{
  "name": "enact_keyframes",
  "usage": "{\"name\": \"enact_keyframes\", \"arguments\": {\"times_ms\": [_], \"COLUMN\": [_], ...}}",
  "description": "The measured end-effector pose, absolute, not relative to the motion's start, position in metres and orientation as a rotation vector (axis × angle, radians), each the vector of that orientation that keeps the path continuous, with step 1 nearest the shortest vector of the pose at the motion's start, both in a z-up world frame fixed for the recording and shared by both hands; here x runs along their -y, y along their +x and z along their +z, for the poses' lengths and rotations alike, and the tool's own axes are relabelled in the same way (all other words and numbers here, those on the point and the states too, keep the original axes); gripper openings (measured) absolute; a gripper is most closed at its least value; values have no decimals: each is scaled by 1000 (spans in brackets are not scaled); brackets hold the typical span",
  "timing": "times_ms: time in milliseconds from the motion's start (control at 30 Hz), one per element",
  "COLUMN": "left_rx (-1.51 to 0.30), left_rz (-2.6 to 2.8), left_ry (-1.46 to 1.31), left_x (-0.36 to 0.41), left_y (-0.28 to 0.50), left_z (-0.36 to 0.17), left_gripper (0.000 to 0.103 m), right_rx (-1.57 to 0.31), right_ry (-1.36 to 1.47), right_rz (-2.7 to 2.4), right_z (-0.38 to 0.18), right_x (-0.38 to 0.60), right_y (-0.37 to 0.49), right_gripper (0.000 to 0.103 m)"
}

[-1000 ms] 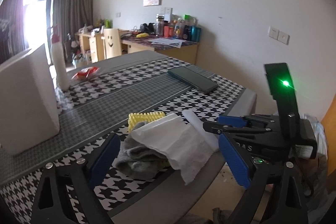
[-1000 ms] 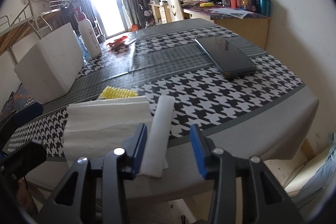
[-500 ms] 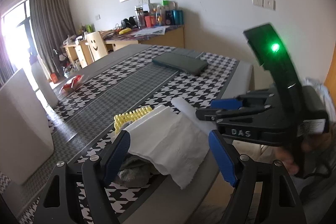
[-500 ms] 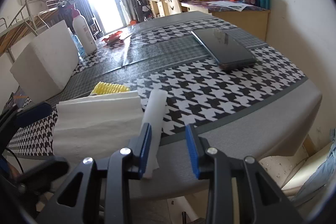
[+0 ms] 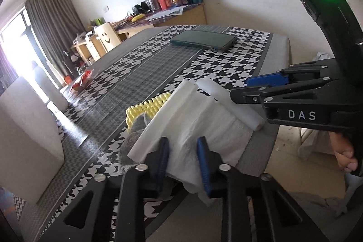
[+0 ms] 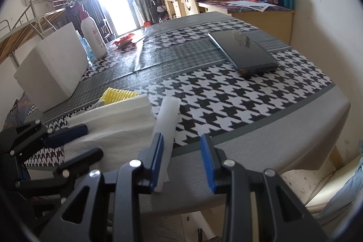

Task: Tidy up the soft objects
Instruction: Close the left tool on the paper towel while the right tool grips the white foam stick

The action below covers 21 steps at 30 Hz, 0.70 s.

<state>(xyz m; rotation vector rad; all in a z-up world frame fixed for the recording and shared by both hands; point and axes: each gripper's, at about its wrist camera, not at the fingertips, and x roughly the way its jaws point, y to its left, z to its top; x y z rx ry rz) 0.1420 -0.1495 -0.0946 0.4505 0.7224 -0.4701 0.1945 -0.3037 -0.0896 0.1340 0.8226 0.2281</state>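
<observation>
A grey cloth (image 5: 132,128) and a yellow ridged sponge (image 5: 145,108) are mostly buried under the white towel (image 5: 199,121) at the near edge of the counter (image 5: 267,53), so only a corner of each shows; in the right wrist view the cloth is hidden altogether and just the sponge's top (image 6: 118,95) peeks out behind the towel (image 6: 118,119). The left claw (image 5: 182,159) is closing, its blue pads set on either side of a raised fold at the towel's near edge, which bunches between them. Just right of the towel, touching its edge, lies a white roll (image 5: 229,104). The right claw (image 6: 182,161) stands part open over the counter edge: its left pad overlaps the roll's (image 6: 168,121) near end, while nothing but bare counter shows between the pads. The roll's near tip is cut off behind that pad. A hand (image 5: 343,152) shows partly behind the right claw's body.
</observation>
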Motion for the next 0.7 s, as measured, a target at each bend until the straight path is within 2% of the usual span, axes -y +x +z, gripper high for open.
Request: {"name": "enact_keyframes", "arguments": {"times_ms": [67, 167, 367, 433, 700], "left_rx": [-716, -698, -660, -669, -671], "left_rz": [-481, -516, -543, -567, -581], "left_ry": [448, 401, 298, 261, 336], "left_x": [150, 145, 128, 122, 132], "left_y": [140, 137, 133, 134, 127], "left_z": [-92, -83, -60, -56, -63], "left_gripper": [12, 7, 4, 4, 5], "right_rx": [-822, -825, -827, -830, -838], "right_ry": [139, 144, 142, 135, 133], "right_rz": [232, 232, 229, 229, 220], "right_z": [-90, -89, -89, -88, -85], "right_x": [305, 306, 306, 305, 304], "right_y": [194, 195, 195, 195, 195], "right_gripper": [38, 38, 39, 43, 45]}}
